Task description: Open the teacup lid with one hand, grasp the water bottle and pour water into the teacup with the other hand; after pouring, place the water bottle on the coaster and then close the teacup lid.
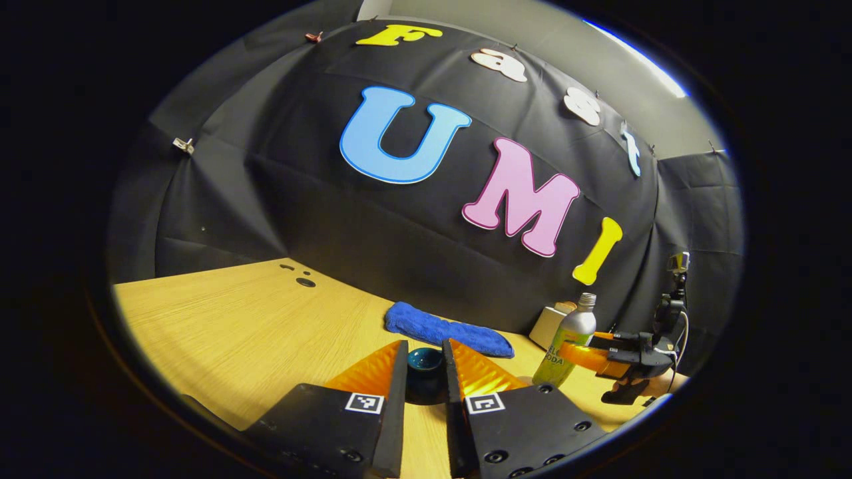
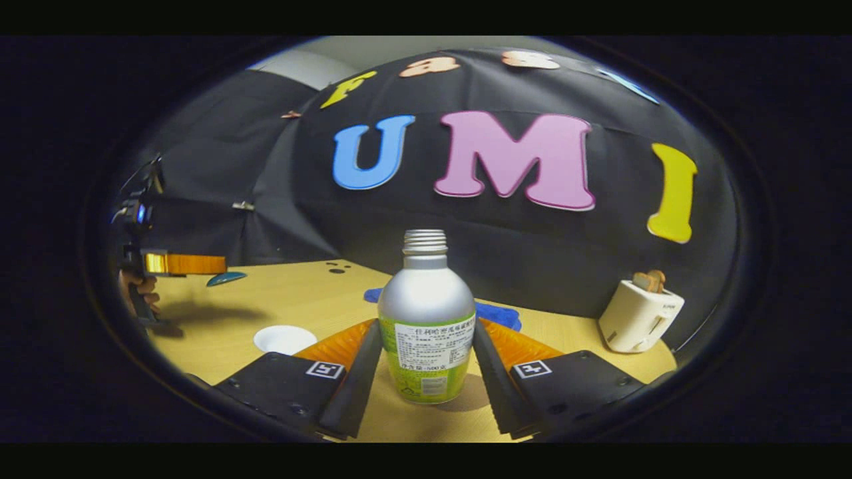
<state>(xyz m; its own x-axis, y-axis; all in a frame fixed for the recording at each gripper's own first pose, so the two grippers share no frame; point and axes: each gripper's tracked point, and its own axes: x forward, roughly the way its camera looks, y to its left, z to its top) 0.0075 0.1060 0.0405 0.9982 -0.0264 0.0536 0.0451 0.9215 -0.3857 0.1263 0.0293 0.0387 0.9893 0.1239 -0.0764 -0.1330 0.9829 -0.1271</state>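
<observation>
Teal glazed lid [image 1: 426,360] sits clamped between your left tool's [image 1: 426,372] ribbed orange fingers, held clear of the counter [image 1: 233,313] so the cup stays open. Your right tool [image 2: 426,362] is spread, straddling the smooth aluminium bottle [image 2: 426,313], uncapped, upright on the counter, fingers just beside its shoulders, not pressing.

My left gripper [image 1: 426,362] closes around the teacup lid [image 1: 425,362], and my fingers [image 1: 373,372] cover its rim on both sides, so only its dark knob and a strip of top show. Beside the water bottle [image 2: 426,319], my right gripper [image 2: 426,352] has its fingertips behind the bottle's body; I cannot tell whether they press it. Left of the bottle, the blue towel [image 2: 496,313] is mostly hidden. The bottle's label print is too small to make out.
</observation>
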